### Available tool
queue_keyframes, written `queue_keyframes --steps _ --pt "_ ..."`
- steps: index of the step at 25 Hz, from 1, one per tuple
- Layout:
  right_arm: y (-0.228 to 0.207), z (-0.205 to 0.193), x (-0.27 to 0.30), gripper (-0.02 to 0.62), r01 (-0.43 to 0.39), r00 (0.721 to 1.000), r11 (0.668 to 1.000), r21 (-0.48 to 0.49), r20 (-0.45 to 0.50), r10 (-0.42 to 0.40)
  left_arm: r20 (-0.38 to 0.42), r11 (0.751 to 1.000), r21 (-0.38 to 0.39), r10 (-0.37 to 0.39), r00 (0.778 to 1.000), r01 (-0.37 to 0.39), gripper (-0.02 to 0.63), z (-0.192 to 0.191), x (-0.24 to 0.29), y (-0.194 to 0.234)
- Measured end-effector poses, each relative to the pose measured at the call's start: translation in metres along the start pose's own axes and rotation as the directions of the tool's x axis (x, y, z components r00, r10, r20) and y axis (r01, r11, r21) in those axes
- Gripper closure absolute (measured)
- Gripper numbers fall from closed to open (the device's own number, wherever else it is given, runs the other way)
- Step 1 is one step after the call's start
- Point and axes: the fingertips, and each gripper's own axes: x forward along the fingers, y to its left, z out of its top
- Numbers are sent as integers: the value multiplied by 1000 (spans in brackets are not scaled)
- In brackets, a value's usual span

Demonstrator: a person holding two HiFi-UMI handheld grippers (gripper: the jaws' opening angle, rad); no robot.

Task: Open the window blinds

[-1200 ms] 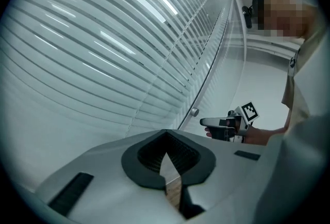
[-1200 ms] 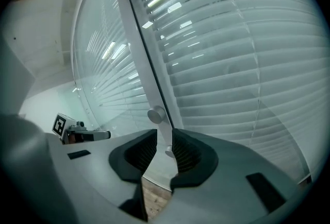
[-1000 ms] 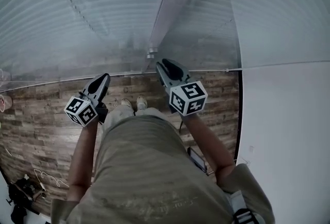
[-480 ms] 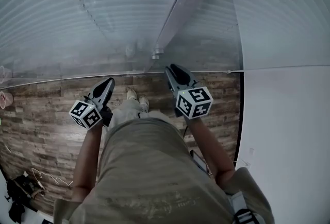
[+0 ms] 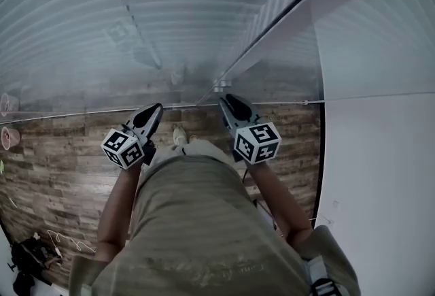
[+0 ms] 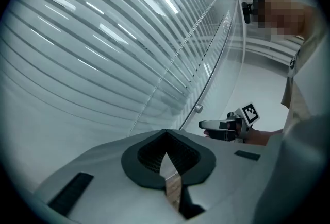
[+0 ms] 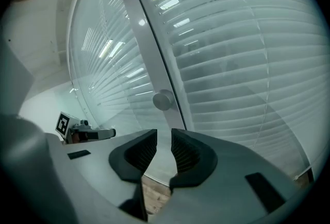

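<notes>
Since left tool [image 5: 155,109] and right tool [image 5: 228,99] are closed, empty, right tool could shove knob [image 7: 163,100] instead of gripping it.

glass pane [image 5: 170,77] seemingly fronting blinds [image 5: 190,2], knob [image 5: 219,86] ahead, open floor [image 5: 61,152] below

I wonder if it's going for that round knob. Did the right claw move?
Yes, slightly. The right claw now sits just below the round knob; before, it was farther to the knob's right.
</notes>
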Motion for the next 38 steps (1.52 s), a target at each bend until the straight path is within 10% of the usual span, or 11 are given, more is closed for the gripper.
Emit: queue_keyframes --steps 10,23,38 --pt "-13 2 42 514 24 995 999 43 -99 -20 2 996 25 -87 996 87 592 37 18 19" --pt "-19 10 37 514 -33 990 999 -12 -135 31 33 998 54 -25 999 23 592 60 18 13" --pt "-37 -15 46 512 88 991 994 71 -103 -81 12 999 53 -11 1000 11 592 46 12 21"
